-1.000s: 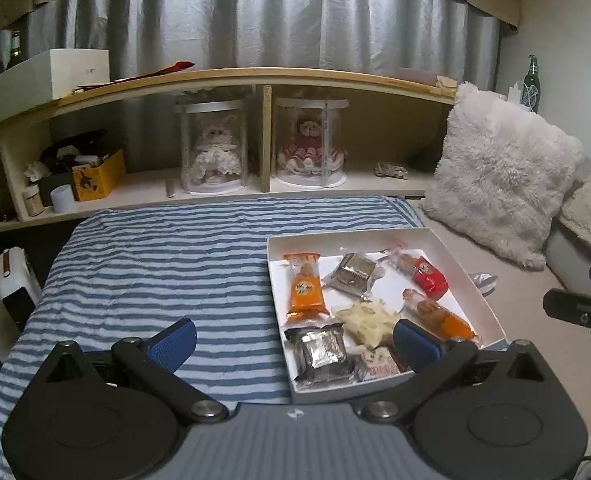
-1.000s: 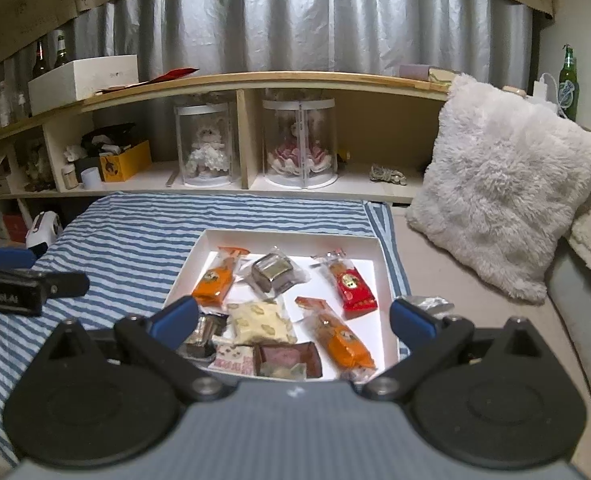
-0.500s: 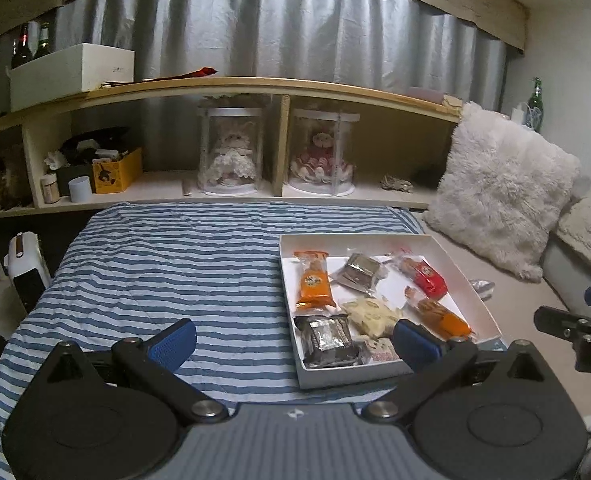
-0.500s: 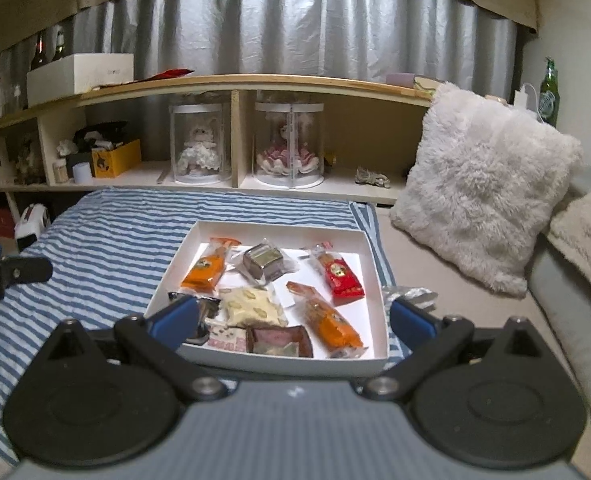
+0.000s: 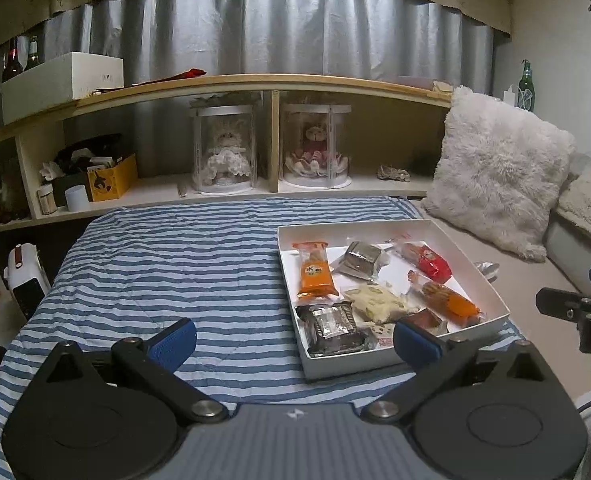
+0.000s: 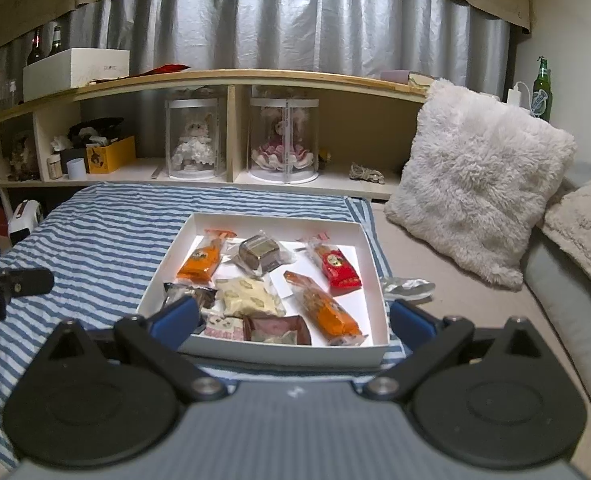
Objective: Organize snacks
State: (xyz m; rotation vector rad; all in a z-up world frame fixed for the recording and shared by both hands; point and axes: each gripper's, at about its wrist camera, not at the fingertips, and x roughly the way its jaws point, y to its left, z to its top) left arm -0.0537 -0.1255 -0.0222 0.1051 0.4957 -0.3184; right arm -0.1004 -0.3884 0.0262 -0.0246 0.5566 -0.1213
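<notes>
A white shallow box [image 5: 359, 227] [image 6: 279, 220] lies on the striped blue blanket [image 5: 183, 264]. It holds several wrapped snacks: an orange pack [image 5: 315, 274], a red pack [image 5: 431, 262], a silver-wrapped cake [image 5: 361, 257], a dark foil pack [image 5: 331, 330], a pale nougat pack [image 6: 251, 296], and a long orange pack [image 6: 323, 308]. My left gripper [image 5: 295, 340] is open and empty, held short of the box's near left corner. My right gripper [image 6: 291, 320] is open and empty, held just before the box's near edge.
A crumpled silver wrapper [image 6: 407, 286] lies on the beige mat right of the box. A fluffy white pillow [image 6: 479, 180] leans at the right. A low wooden shelf [image 5: 255, 80] with two doll cases [image 5: 223, 152] runs behind the blanket.
Both grippers have pulled back and risen, so the box sits farther away and more of the room shows. Both stay open and empty.
</notes>
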